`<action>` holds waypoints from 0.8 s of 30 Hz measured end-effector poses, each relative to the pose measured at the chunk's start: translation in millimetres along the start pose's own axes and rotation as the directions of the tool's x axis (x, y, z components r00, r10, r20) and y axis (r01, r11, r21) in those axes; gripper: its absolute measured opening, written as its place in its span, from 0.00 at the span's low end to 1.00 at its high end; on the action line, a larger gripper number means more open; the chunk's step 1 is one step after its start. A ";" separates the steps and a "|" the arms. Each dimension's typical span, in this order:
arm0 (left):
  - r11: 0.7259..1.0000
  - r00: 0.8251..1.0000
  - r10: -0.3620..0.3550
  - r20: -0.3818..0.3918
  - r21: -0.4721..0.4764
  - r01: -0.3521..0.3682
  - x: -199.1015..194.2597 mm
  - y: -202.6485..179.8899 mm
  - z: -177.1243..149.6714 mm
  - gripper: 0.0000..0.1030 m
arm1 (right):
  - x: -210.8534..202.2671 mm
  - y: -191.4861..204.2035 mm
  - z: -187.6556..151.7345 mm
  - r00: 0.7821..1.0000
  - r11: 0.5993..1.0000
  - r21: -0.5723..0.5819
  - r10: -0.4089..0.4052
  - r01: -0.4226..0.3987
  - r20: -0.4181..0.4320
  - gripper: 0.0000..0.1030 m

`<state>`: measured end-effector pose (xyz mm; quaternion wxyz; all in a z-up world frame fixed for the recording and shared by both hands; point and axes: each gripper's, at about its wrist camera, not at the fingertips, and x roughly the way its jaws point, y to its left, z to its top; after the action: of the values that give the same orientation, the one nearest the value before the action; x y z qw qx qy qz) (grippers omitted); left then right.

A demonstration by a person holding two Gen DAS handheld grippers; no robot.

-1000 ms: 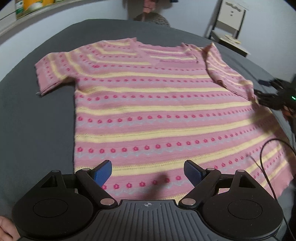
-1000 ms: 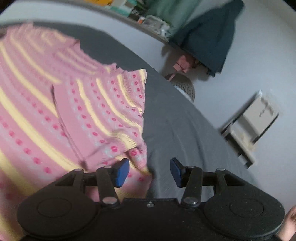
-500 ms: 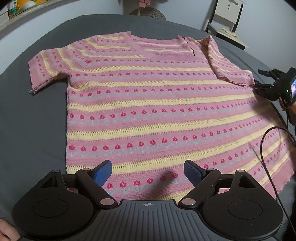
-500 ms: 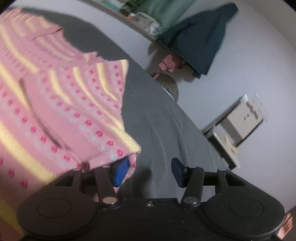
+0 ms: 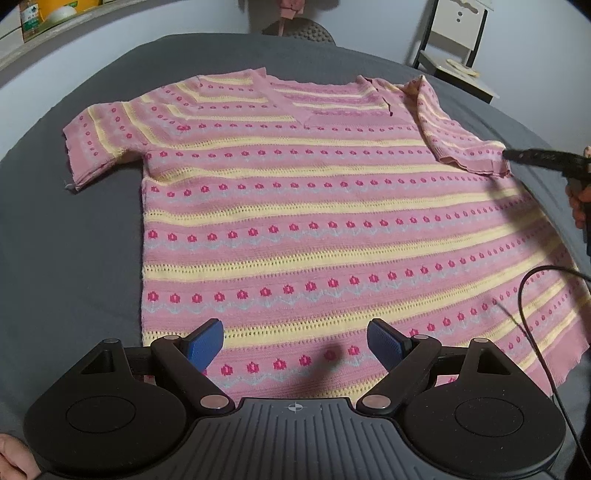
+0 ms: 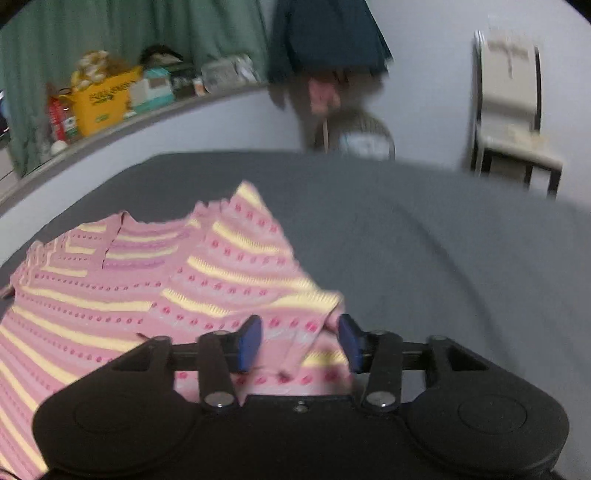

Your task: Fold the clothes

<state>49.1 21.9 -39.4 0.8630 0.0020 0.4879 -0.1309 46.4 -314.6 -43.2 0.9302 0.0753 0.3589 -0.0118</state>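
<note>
My right hand-held gripper (image 6: 301, 341) closing around sweater (image 5: 295, 229) sleeve (image 6: 258, 273); left hand-held gripper (image 5: 295, 341) wide, empty, over hem.

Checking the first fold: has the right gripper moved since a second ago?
Yes. In the left wrist view the right gripper has risen up the frame along the sweater toward the folded sleeve, jaws closing around its edge.

It looked like a bedroom at home. A sweater (image 5: 314, 206) lay on a grey bed (image 5: 74, 240). Behind it ran a ledge (image 6: 122, 122) crowded with boxes (image 6: 101, 101), green curtains (image 6: 129, 33), a dark garment (image 6: 328, 33) hanging on the wall, and a cream chair (image 6: 511, 110), blurred, perhaps a small stand.
</note>
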 end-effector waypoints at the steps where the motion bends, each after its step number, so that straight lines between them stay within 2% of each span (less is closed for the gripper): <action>1: 1.000 1.000 0.001 -0.001 -0.002 -0.001 0.2 0.8 -0.2 0.83 | 7.4 0.4 -0.7 1.000 1.000 0.004 -0.021 0.021 -0.024 0.28; 2: 1.000 1.000 0.001 -0.002 -0.005 -0.001 0.4 1.4 -0.6 0.83 | 14.8 0.7 -1.4 0.998 0.999 0.008 -0.042 0.042 -0.047 0.17; 3: 1.000 1.000 0.001 -0.003 -0.007 -0.001 0.5 2.2 -0.8 0.83 | 15.4 -0.9 -1.3 0.999 0.999 0.052 -0.013 0.015 -0.049 0.09; 4: 1.000 1.000 0.001 -0.004 -0.009 -0.001 0.5 2.9 -0.8 0.83 | 14.8 -3.0 -1.2 0.999 0.994 0.104 0.025 -0.021 -0.043 0.06; 6: 1.000 1.000 0.001 -0.002 -0.017 -0.001 0.2 4.7 -0.7 0.83 | 13.4 -7.1 -0.8 0.995 0.974 0.205 0.101 -0.093 -0.027 0.06; 8: 1.000 1.000 0.001 0.000 -0.025 -0.001 -0.2 6.2 -0.2 0.83 | -4.5 -11.4 -2.5 0.982 0.931 0.314 0.180 -0.186 0.049 0.05; 9: 1.000 1.000 0.001 -0.001 -0.027 -0.001 0.2 6.3 -0.2 0.83 | -9.0 -12.2 -4.8 0.980 0.911 0.361 0.191 -0.198 0.054 0.05; 11: 1.000 1.000 0.000 -0.002 -0.025 0.000 0.8 5.2 0.1 0.83 | -0.5 -13.6 -9.1 0.985 0.907 0.391 0.173 -0.154 -0.014 0.05; 13: 1.000 1.000 0.000 -0.006 -0.015 0.000 1.4 2.8 0.0 0.83 | 10.6 -11.4 -14.8 0.986 0.934 0.349 0.119 -0.072 -0.115 0.05; 16: 1.000 1.000 -0.001 -0.003 0.004 0.001 -0.7 0.3 -0.5 0.83 | 11.2 -6.8 -16.6 0.988 0.954 0.294 0.095 -0.055 -0.121 0.05; 18: 1.000 1.000 0.003 0.002 0.000 -0.003 -2.9 1.5 -0.1 0.83 | 3.7 5.3 -13.5 0.990 0.979 0.203 0.044 -0.017 -0.131 0.18; 19: 1.000 1.000 0.005 0.006 -0.008 -0.005 -3.9 2.9 0.3 0.83 | -1.8 13.9 -12.6 0.992 0.990 0.138 -0.001 0.019 -0.129 0.30; 21: 1.000 1.000 0.009 0.008 -0.029 -0.009 -3.9 6.3 1.3 0.83 | -13.2 35.3 -12.3 0.994 0.995 -0.041 -0.094 0.091 -0.063 0.31; 22: 0.999 1.000 0.010 0.006 -0.036 -0.009 -3.0 7.3 1.7 0.83 | -18.2 47.3 -11.6 0.992 0.982 -0.144 -0.123 0.120 -0.012 0.31; 24: 0.999 1.000 0.006 0.000 -0.031 -0.006 -0.7 5.8 1.4 0.83 | -24.5 72.6 -15.9 0.996 0.946 -0.315 -0.055 0.074 0.069 0.32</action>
<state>51.3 27.5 -38.8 0.8635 -0.0100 0.4897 -0.1204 23.1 -241.3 -28.9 0.9396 -0.0874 0.3305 0.0136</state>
